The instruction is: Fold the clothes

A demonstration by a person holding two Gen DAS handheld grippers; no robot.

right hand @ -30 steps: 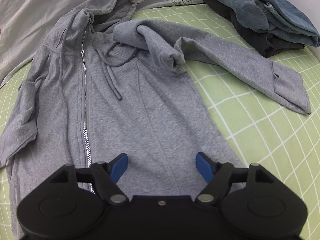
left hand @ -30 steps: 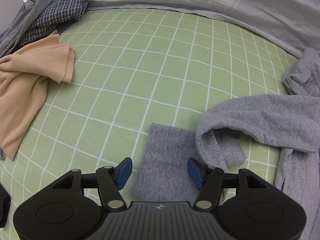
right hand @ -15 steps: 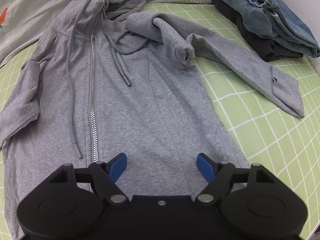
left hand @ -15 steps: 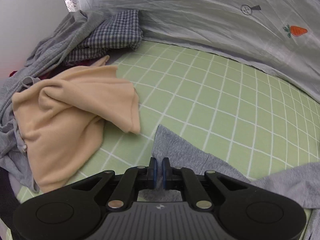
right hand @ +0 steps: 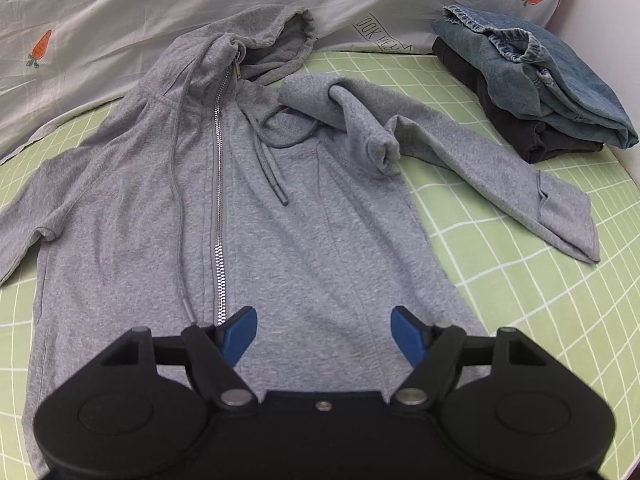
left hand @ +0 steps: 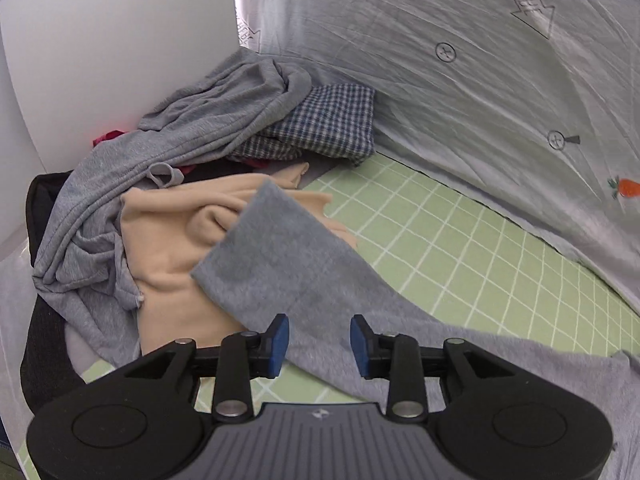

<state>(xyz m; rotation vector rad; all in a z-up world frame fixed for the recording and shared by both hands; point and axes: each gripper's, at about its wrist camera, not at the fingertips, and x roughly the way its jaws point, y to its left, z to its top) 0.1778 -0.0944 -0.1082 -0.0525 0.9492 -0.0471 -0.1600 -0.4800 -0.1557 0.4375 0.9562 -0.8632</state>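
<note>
A grey hoodie (right hand: 256,208) lies zipped and face-up on the green checked mat (right hand: 540,280). A second ago its left sleeve (left hand: 288,264) sat bunched beside the body; half a second ago the left tool (left hand: 319,340) was clamped on the cuff. Now that tool stands apart and empty, and the sleeve stretches flat, its cuff overlapping a beige garment (left hand: 172,240) in the unsorted heap (left hand: 192,132). That suggests the hoodie is being spread for folding. The right tool (right hand: 324,332) hovers over the hem, pads wide apart, holding nothing. The right sleeve (right hand: 500,184) remains kinked. No containers show; folded jeans (right hand: 540,76) sit stacked nearby.
</note>
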